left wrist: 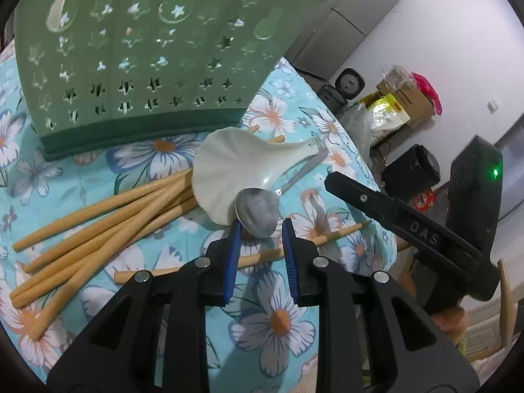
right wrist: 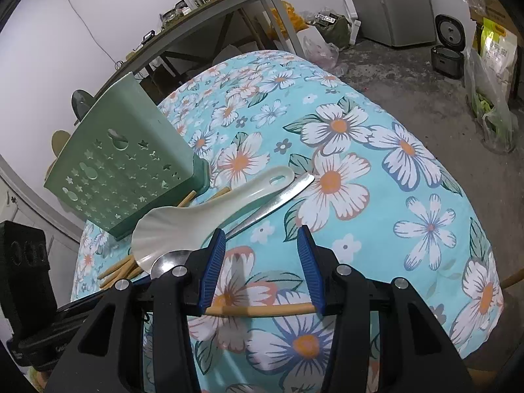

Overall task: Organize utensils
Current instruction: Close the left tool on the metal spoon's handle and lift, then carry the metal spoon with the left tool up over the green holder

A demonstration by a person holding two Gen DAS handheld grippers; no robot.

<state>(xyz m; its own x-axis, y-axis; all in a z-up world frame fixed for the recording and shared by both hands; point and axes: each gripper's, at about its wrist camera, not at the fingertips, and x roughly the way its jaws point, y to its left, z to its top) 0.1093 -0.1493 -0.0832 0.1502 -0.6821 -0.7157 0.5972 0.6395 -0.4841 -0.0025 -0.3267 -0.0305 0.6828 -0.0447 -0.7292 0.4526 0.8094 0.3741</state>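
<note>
Our left gripper (left wrist: 260, 229) straddles the spoon (left wrist: 257, 211) bowl, jaws part-open, not gripping; right gripper (right wrist: 262, 242) waits wide, empty.

We're in a lived-in home here, somewhere between kitchen and storeroom. The table (right wrist: 409, 104) wears a turquoise cloth printed with big white daisies, and on it sit a green utensil holder (right wrist: 131, 167) punched with star holes, a white ladle (right wrist: 203, 209), a metal spoon (left wrist: 258, 211) and loose wooden chopsticks (left wrist: 98, 216). Over by the wall stands a grey fridge (right wrist: 399, 3), with a rice cooker (right wrist: 450, 34) set down on the bare concrete floor (right wrist: 458, 131) beside it. Cardboard boxes (left wrist: 409, 96) and bulging plastic bags (right wrist: 491, 98) crowd the corner, and a long side bench (right wrist: 209, 9) carries bottles and clutter against the plain white wall.
</note>
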